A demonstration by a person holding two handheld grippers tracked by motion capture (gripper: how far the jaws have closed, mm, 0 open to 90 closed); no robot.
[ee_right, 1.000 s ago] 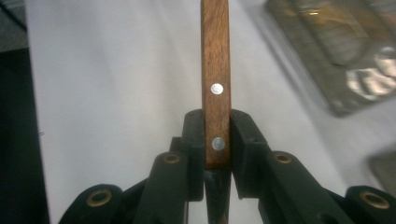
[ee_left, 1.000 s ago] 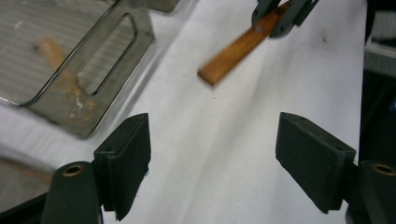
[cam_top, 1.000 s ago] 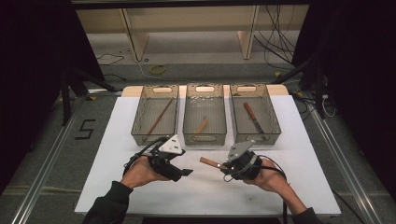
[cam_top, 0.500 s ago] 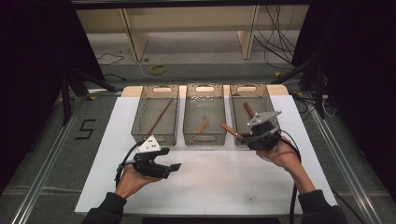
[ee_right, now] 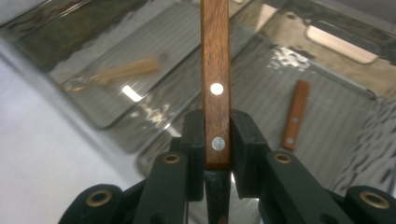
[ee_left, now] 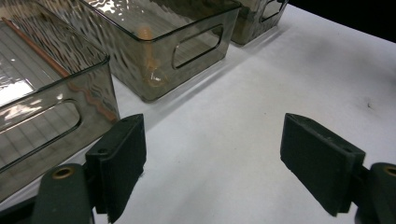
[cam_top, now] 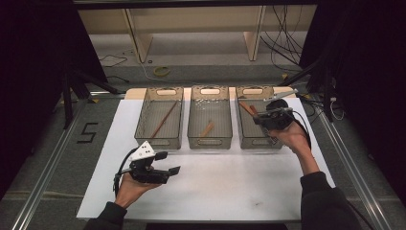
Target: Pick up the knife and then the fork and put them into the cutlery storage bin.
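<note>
White table (cam_top: 230, 187), right hand-held gripper (ee_right: 217, 140) clamped on wooden handle (ee_right: 215, 70) over right bin (cam_top: 249, 136), left hand-held gripper (ee_left: 212, 163) jaws apart.

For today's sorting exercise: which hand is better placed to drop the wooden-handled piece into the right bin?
Right. The right gripper already grips the wooden handle above the right bin.

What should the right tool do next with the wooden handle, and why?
Probably lower and release it: the right tool grips the wooden-handled piece above the right bin, where a similar handle already lies.
</note>
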